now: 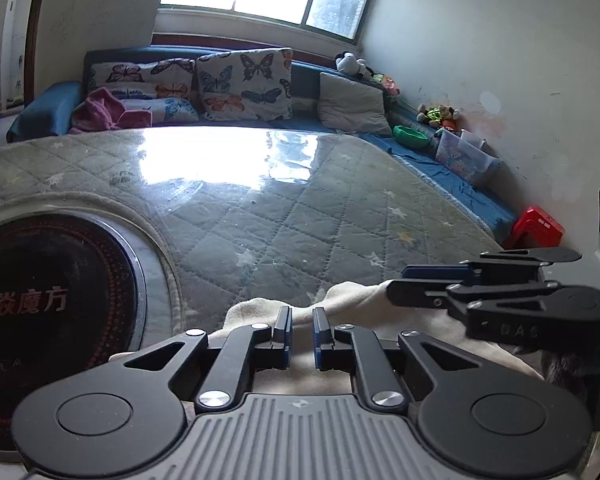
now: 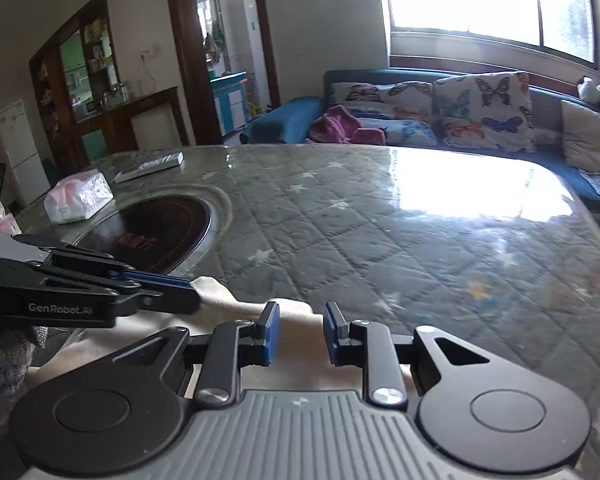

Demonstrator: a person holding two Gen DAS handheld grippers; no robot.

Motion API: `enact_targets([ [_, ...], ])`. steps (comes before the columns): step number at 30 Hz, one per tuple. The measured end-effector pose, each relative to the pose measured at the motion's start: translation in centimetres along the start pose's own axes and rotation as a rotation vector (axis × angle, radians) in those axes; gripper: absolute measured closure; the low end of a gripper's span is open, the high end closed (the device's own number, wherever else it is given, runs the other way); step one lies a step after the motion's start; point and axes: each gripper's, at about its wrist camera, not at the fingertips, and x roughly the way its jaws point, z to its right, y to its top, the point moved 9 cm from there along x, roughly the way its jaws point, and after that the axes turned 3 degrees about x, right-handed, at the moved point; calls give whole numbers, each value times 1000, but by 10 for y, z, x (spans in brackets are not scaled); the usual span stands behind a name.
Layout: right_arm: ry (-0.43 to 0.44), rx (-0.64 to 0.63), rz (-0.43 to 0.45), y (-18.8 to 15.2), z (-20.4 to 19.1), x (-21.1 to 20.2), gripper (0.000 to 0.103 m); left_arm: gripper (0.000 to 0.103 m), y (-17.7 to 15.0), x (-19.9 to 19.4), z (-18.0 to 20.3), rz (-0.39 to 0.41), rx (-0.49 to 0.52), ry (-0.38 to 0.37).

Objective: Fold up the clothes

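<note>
Tongs first: left tongs [image 1: 302,334] are sitting nearly clenched over the cream cloth [image 1: 340,300], and in the right wrist view their tips are biting its far corner, so they are gripping cloth. Right tongs [image 2: 302,334] are standing a bit wider, with cloth lying between and under the pads [image 2: 270,330]; whether they are actually pinching it is impossible to tell.

Cloth is lying at the near edge of the table [image 1: 300,208], bunched under both tongs, part hanging toward the person.

Risks: the thin pinch is likely slipping if either hand pulls sideways; the glossy table top is letting the cloth slide instead of creasing; the hanging part is dragging it off the edge.

Long axis is running left-right along the near edge, from one set of tongs to the other; which end is which is impossible to tell.
</note>
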Motion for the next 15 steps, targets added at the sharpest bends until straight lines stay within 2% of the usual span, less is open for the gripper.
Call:
enact_targets([
  [5, -51, -32, -40, -7, -10, 19, 79, 91, -2, 8, -4, -13, -17, 5],
  [15, -31, -64, 0, -10, -28, -12, 79, 91, 0, 1, -1, 3, -27, -6],
])
